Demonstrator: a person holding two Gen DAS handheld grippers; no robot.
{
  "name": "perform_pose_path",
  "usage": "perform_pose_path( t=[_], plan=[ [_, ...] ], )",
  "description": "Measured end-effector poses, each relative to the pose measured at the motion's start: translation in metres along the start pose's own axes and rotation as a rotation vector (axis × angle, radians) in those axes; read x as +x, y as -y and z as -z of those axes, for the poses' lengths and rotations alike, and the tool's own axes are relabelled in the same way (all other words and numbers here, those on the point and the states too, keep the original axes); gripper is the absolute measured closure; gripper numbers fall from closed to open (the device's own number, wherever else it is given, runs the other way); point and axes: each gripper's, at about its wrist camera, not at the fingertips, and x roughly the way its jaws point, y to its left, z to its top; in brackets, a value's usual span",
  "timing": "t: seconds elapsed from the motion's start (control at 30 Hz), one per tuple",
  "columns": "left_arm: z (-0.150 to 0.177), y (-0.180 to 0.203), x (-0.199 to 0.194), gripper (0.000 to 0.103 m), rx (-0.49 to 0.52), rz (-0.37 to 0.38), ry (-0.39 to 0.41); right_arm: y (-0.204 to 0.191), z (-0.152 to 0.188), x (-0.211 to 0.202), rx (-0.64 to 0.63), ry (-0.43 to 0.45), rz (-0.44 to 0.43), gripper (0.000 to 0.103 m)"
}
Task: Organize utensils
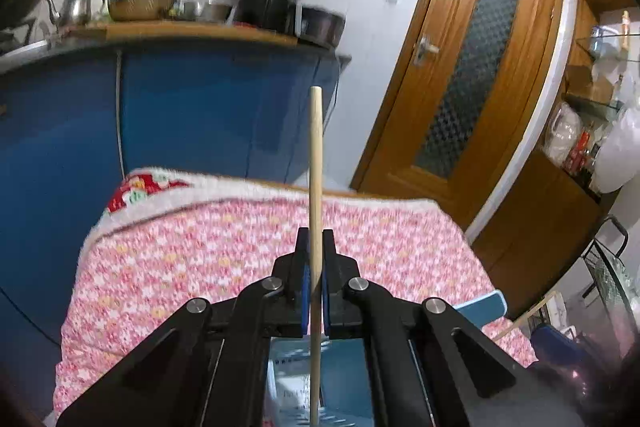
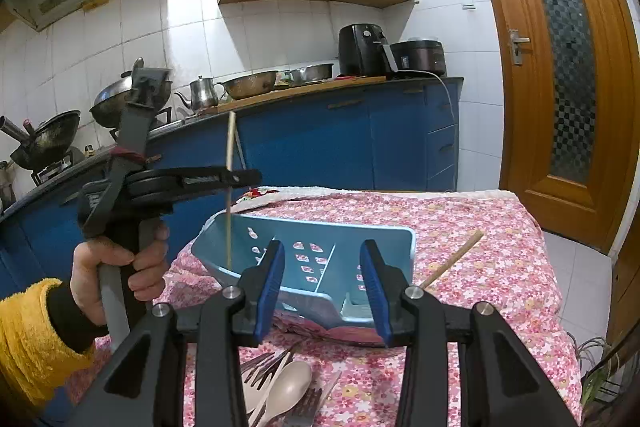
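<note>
In the left wrist view my left gripper (image 1: 316, 239) is shut on a pale wooden chopstick (image 1: 316, 155), which stands upright between the blue pads. Under it lies the light blue utensil holder (image 1: 340, 367). The right wrist view shows that gripper (image 2: 244, 175) from the side, held by a hand in a yellow sleeve, with the chopstick (image 2: 229, 211) hanging over the left compartment of the holder (image 2: 320, 239). My right gripper (image 2: 323, 283) is open just in front of the holder, with nothing between its pads. A second chopstick (image 2: 454, 261) leans at the holder's right. A spoon (image 2: 286, 387) and forks (image 2: 260, 367) lie near the front edge.
The table wears a pink floral cloth (image 2: 480, 307). Behind it runs a blue kitchen counter (image 2: 360, 131) with a kettle (image 2: 200, 93), metal bowls, woks and an air fryer (image 2: 362, 49). A wooden door (image 2: 560, 67) stands at the right. A wire rack (image 1: 608, 279) sits by the table's right side.
</note>
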Motion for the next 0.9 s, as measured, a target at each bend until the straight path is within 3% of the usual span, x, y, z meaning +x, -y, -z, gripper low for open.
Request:
perform_pose_path(
  t=[0.2, 0.37, 0.5, 0.67, 0.9],
  plan=[
    [0.005, 0.007, -0.017, 0.101, 0.044, -0.015, 0.097, 0.0, 0.002, 0.004, 0.009, -0.01, -0.004, 0.061],
    [0.019, 0.017, -0.018, 0.1, 0.111, -0.033, 0.084, -0.001, 0.004, 0.004, 0.011, -0.018, -0.005, 0.061],
    [0.027, 0.025, -0.026, 0.066, 0.152, -0.046, 0.084, -0.003, 0.003, 0.001, 0.008, -0.014, -0.006, 0.061],
    [0.029, 0.026, -0.041, 0.065, 0.155, -0.049, 0.084, -0.007, 0.001, -0.003, 0.004, -0.01, -0.006, 0.061],
    [0.036, 0.021, -0.062, 0.065, 0.139, -0.057, 0.023, -0.013, 0.001, -0.01, 0.009, -0.032, -0.005, 0.061]
  ],
)
